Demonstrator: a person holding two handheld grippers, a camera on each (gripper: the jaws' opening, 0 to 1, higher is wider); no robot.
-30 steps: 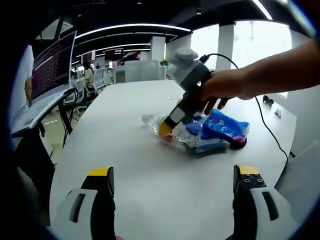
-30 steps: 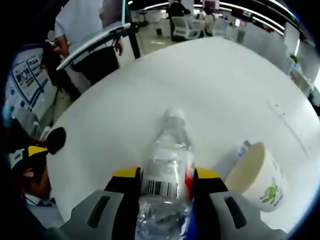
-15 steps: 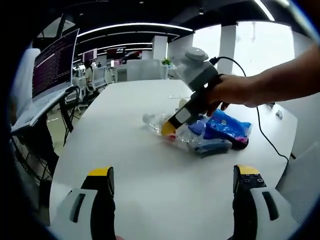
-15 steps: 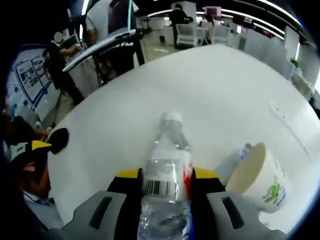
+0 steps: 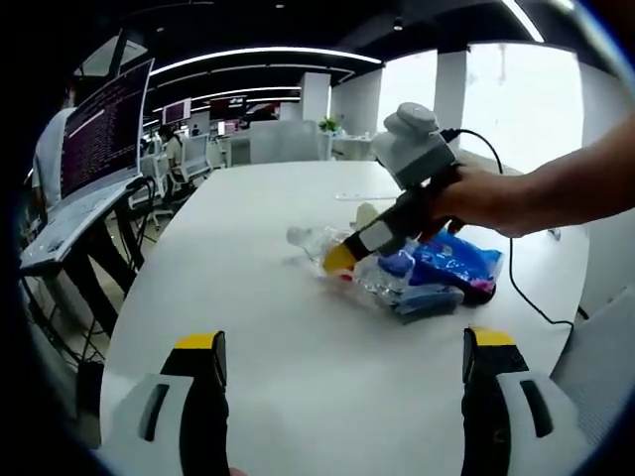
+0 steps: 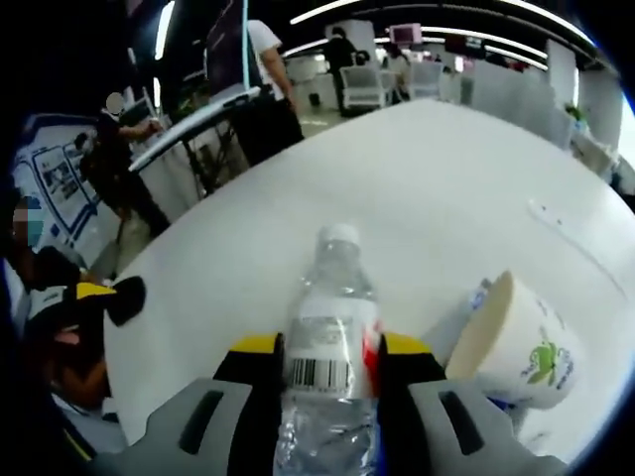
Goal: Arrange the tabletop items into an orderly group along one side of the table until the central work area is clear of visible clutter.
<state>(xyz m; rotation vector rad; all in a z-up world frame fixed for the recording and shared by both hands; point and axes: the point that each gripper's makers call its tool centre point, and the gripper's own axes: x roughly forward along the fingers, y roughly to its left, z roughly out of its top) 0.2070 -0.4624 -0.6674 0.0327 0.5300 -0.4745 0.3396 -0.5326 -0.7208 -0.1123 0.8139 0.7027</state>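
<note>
Here, your inventory at this moment. Right tongs (image 6: 325,349): yellow-tipped jaws pressed onto the body of a clear plastic water bottle (image 6: 327,332) with a white cap and barcode label. The bottle's long axis runs straight ahead between the jaws, cap pointing away from you across the wide white desk (image 6: 437,188).

Just beside the bottle on its right: a white paper cup (image 6: 516,342) with a green print, tipped on its side, mouth facing the bottle. A blue-and-white scrap peeks out between the two; what it is cannot be told.

In the left gripper view, the right tongs (image 5: 342,260) come in from the right, held in your hand (image 5: 486,198), clamped on the bottle (image 5: 342,256), which lies low over the desk (image 5: 248,297) with its cap toward the left. Touching it on the far side: a crumpled blue plastic snack bag (image 5: 451,260) and a black cable (image 5: 531,297) trailing off the edge.

Left tongs (image 5: 340,342): spread wide, nothing between them, above bare desk near the pile.

Beyond the desk: a laptop (image 5: 99,149) on a stand, office chairs and people.
</note>
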